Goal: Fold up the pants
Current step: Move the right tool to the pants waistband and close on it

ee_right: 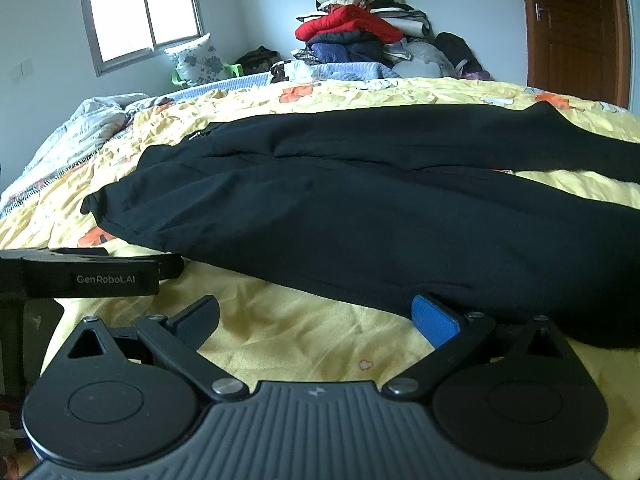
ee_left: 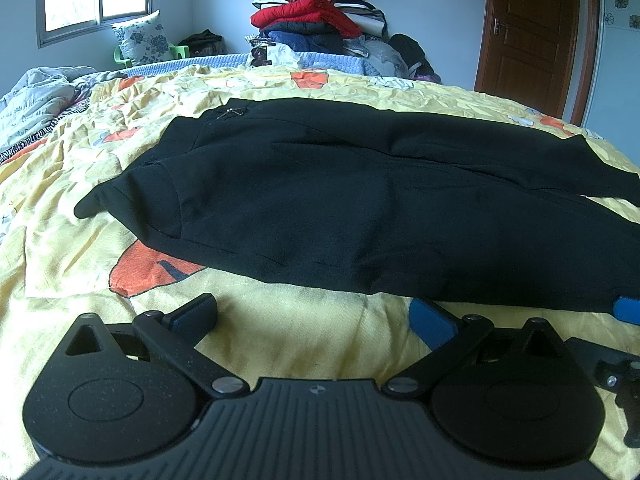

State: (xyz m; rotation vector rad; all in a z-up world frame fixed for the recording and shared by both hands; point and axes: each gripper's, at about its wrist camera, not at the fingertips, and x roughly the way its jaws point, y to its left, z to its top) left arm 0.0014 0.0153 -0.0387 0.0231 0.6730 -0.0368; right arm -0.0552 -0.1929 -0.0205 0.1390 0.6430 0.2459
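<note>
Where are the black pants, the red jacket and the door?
Pants (ee_left: pixel 320 208), left wrist view, middle of the fabric.
Red jacket (ee_right: pixel 348 24), right wrist view, its top fold.
Door (ee_left: pixel 528 32), left wrist view, centre panel.

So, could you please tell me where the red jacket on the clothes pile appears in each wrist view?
Left wrist: red jacket sits top centre, on the pile against the far wall.
Right wrist: red jacket sits top, slightly right of centre, on the same pile.
Shared landmark: the black pants spread below it.
</note>
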